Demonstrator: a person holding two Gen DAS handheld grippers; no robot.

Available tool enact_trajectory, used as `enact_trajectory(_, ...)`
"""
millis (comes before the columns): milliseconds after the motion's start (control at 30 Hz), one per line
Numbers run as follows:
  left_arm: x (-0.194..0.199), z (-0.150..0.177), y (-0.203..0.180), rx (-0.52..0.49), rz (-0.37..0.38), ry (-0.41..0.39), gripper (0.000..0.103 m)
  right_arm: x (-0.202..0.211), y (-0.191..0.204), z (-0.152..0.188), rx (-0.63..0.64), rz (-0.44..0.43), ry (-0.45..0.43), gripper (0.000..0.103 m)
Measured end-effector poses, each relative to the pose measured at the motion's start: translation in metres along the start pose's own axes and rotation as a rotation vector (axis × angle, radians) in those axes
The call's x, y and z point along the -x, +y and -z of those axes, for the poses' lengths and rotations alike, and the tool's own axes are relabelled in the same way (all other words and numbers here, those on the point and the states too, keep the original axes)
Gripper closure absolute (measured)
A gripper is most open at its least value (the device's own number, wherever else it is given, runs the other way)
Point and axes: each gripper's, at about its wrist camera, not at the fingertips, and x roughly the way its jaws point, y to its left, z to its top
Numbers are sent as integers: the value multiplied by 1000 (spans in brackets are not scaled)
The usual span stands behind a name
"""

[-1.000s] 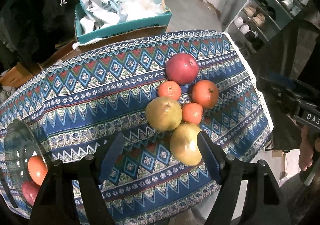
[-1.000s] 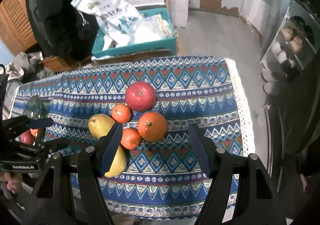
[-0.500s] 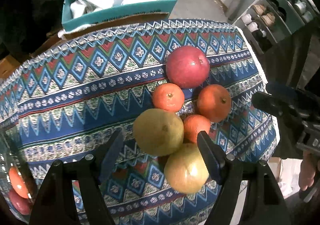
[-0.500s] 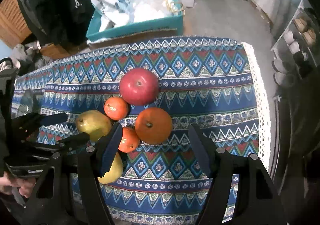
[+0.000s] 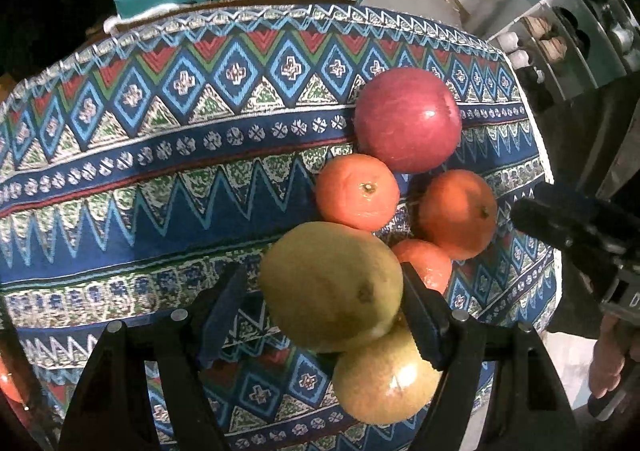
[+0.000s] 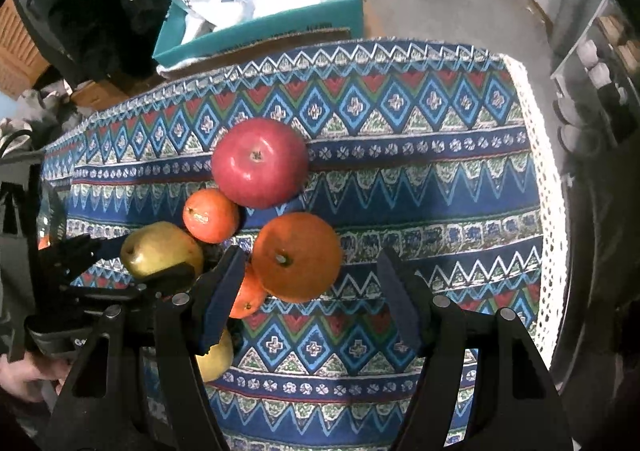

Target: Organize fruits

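Several fruits lie bunched on the patterned tablecloth (image 5: 160, 171): a red apple (image 5: 408, 119) (image 6: 260, 163), a mandarin (image 5: 358, 191) (image 6: 210, 215), a big orange (image 5: 458, 213) (image 6: 296, 257), a smaller mandarin (image 5: 428, 263) (image 6: 248, 295) and two pears. My left gripper (image 5: 320, 315) is open, pointing steeply down, with one pear (image 5: 332, 287) (image 6: 160, 249) between its fingers; the right finger is at the pear's skin. The other pear (image 5: 384, 379) (image 6: 214, 359) lies nearer. My right gripper (image 6: 312, 291) is open, its fingers flanking the big orange's near side.
A teal box (image 6: 260, 23) of plastic bags stands beyond the table's far edge. The cloth's white lace hem (image 6: 536, 171) marks the right edge, with shelving (image 5: 560, 31) beyond. A person's hand (image 5: 608, 363) holds the right gripper. An orange fruit (image 5: 8, 383) shows at far left.
Both grippers have come down closer to the fruit pile. The pear now sits between the left fingers and the big orange between the right fingers. Neither jaw width has changed.
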Motion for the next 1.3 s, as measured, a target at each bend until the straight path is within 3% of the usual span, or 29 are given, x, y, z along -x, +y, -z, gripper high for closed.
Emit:
enact_trajectory(200,-13,-1,-1,1,39,15,36,-7,0,-1,-3,-1,14,33)
enact_trajectory(467,-7,1,-1,-42,2,-9,36,-21,-2,-3,-17,4,32,33)
enact_trajectory(1300,27,5,25,-31,-26,-67,36,-84,13,-12,-42,14,120,33)
